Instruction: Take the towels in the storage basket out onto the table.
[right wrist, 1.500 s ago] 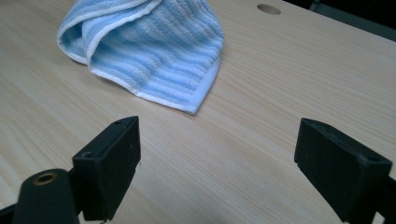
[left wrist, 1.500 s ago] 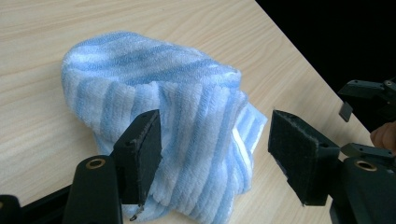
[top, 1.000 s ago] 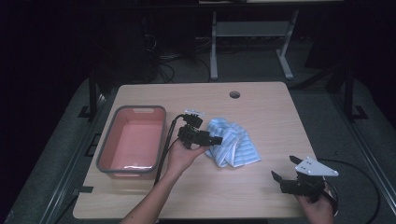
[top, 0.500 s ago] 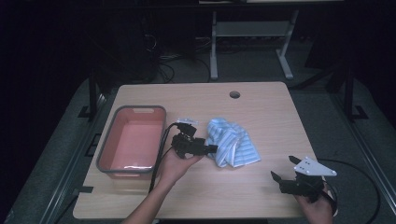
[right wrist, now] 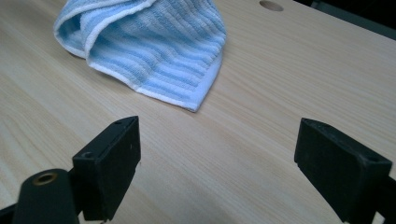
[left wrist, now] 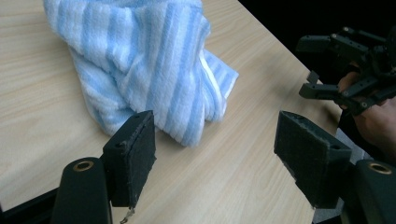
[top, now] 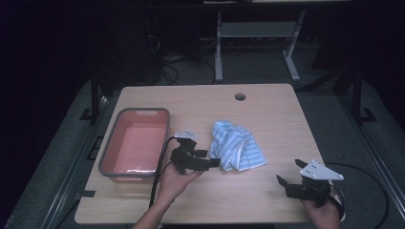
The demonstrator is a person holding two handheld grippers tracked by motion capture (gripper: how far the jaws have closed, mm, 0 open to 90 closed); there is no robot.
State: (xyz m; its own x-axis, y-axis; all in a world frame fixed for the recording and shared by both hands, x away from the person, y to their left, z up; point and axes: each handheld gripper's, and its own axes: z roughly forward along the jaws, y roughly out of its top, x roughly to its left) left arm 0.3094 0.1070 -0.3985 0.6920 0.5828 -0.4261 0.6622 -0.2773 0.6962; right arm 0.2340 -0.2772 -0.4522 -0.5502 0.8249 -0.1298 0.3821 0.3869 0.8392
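Note:
A crumpled blue-and-white striped towel (top: 236, 151) (left wrist: 149, 70) (right wrist: 154, 46) lies on the middle of the wooden table (top: 267, 114). My left gripper (top: 210, 161) (left wrist: 219, 154) is just left of the towel's near corner. It is open, its pads point at the cloth, and nothing is between them. My right gripper (top: 290, 172) (right wrist: 233, 163) hovers open near the table's front right edge, well short of the towel. It also appears far off in the left gripper view (left wrist: 327, 65).
A pink tub with a grey rim (top: 109, 148) stands at the left of the table, beside my left hand. A round cable hole (top: 239, 97) (right wrist: 271, 5) sits near the far edge. Bare wood stretches to the right of the towel.
My left gripper has drawn back toward the near edge, along the towel's left side. The right gripper has stayed in place.

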